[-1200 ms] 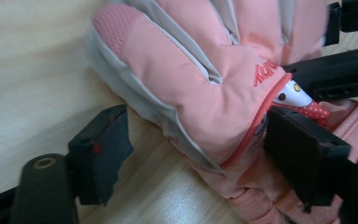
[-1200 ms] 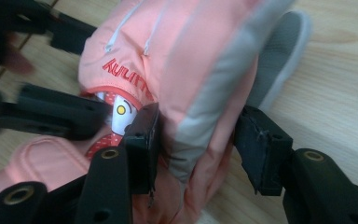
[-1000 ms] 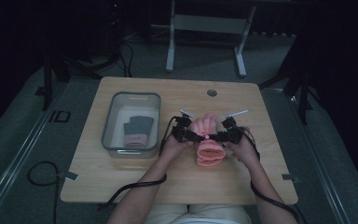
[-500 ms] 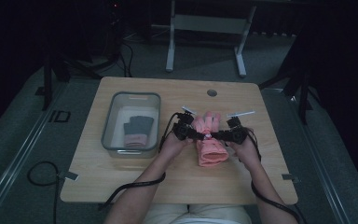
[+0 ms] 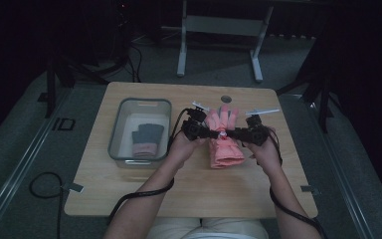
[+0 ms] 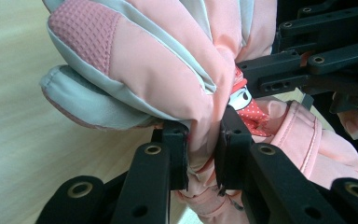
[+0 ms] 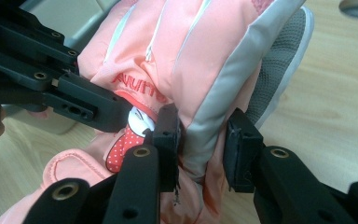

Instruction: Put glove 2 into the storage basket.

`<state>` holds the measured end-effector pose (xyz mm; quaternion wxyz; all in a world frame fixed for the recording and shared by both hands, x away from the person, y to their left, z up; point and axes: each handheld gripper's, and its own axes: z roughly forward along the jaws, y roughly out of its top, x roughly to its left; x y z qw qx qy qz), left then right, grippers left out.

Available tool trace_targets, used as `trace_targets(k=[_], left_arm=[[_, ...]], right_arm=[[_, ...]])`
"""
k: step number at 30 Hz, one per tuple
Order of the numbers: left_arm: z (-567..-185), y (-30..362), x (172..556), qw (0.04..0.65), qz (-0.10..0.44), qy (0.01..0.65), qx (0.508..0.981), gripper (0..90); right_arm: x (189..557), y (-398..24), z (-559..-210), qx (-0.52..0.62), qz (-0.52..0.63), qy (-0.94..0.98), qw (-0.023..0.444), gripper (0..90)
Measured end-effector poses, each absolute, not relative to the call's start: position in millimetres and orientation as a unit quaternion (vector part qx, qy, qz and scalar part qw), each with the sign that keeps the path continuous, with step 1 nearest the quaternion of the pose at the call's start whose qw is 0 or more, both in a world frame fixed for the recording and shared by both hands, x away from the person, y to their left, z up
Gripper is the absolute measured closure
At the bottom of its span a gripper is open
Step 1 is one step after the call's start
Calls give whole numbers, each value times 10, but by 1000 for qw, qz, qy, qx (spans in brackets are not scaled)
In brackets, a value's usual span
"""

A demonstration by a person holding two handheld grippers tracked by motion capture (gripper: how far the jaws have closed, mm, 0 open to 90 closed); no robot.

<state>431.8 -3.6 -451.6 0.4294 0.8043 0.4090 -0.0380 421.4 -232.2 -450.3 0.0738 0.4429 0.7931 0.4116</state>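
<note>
Pink glove [image 5: 224, 139] pinched from both sides at about mid-length, over the table [image 5: 129, 199] just right of the clear bin [image 5: 122, 149]. The left gripper [image 6: 204, 156] has just been closing, and its jaws now clamp a fold of the glove's padded fabric between the pads. The right gripper [image 7: 200, 149] has also just narrowed; its pads press on the grey-edged side of the same glove. In the high view the two grippers, left [image 5: 199, 130] and right [image 5: 251, 133], face each other across the glove, with its fingers pointing away from the person and its cuff hanging toward them. A dark glove [image 5: 146, 139] already lies inside the bin, flat on its floor. Judgement: the step in hand is the pick-up, with both grips taken and the glove coming clear of the wood. The next move likely calls for carrying it left, over the bin's near rim, both hands travelling together so that the fabric does not slip, then lowering it beside the dark glove before the jaws let go. Risk: the cuff may drag on the bin wall.
</note>
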Motion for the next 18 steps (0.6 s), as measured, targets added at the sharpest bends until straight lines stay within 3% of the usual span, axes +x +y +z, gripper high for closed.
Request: trace_targets(k=[18], left_arm=[[-4015, 407, 4251, 440, 3, 414, 797, 765]], right_arm=[[4265, -1920, -4029, 404, 439, 798, 86, 695]])
